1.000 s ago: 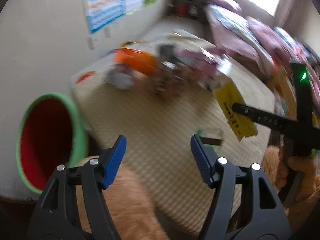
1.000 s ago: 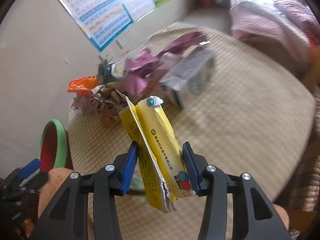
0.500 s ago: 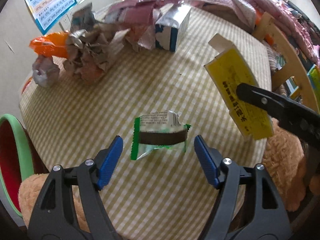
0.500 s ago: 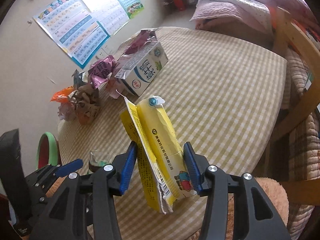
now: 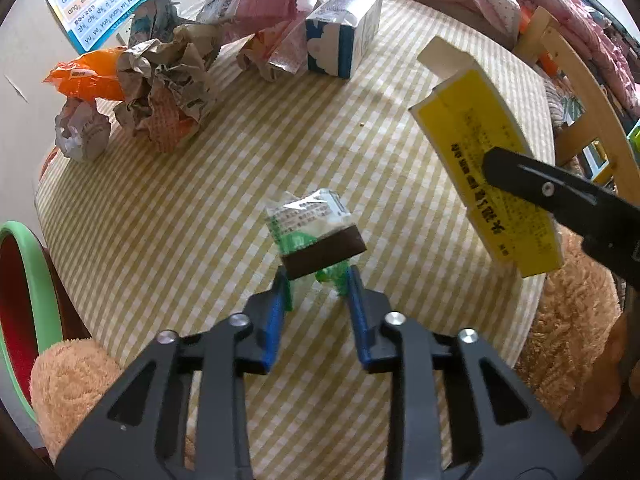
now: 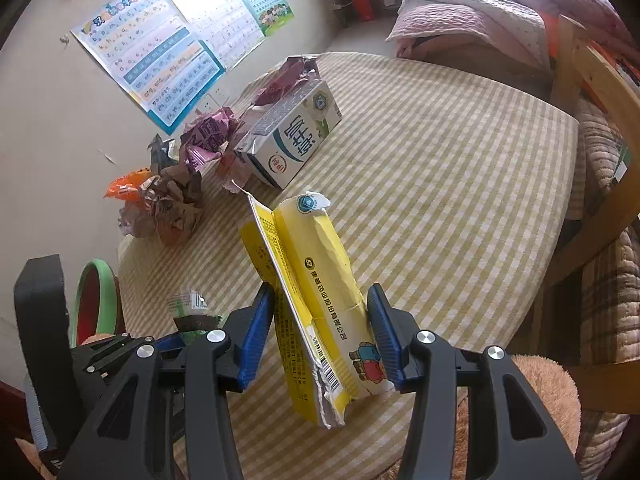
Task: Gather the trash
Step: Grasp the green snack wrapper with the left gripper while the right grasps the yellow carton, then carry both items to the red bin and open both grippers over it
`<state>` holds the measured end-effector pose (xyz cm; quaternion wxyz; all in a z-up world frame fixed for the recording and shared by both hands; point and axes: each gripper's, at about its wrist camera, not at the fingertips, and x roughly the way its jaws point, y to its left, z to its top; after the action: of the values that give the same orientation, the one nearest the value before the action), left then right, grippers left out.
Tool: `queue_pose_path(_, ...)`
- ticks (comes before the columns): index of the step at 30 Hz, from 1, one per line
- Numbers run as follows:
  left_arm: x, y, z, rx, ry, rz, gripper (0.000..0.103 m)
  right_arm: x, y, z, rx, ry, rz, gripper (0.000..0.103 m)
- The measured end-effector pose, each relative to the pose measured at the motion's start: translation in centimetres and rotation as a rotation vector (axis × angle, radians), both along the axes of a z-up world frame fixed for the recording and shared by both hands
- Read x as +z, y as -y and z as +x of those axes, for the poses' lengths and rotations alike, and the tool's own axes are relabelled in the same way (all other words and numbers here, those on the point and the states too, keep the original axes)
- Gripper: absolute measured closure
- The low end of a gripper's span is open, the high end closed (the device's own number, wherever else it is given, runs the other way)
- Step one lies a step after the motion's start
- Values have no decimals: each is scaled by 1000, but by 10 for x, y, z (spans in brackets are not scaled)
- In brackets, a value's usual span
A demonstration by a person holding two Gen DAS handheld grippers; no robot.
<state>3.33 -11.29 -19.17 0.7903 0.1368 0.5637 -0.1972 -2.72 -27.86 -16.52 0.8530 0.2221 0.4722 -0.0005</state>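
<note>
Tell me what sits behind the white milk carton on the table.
Behind the white milk carton, crumpled pink and purple wrappers lie against it, reaching the far edge of the table. Whatever lies beneath those wrappers, or flat against the carton's far side, is covered.

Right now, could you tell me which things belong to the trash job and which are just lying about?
Job: green wrapper, yellow carton, milk carton, crumpled paper, orange bag, bin.
Just there: posters, bedding, chair.
</note>
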Motion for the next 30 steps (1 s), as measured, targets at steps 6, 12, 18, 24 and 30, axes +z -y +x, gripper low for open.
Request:
queue_pose_path(6,17,-16,-5,23,40,-24,80,0,0,0,-8,2,1,56)
queue_pose_path(12,47,-35,-4,54,122,-46,80,5,-2,-1,-4,11,-13,56)
queue_pose_path(18,67,-39,-3,96,163,-94,80,11,-7,-3,5,22,-34,56)
queue_pose_path(24,77,-41,-5,105,185,-119,80,16,-12,-5,13,24,-50,56)
queue_pose_path(30,82,-48,-6,115,200,-135,80,18,-23,-6,32,19,-76,56)
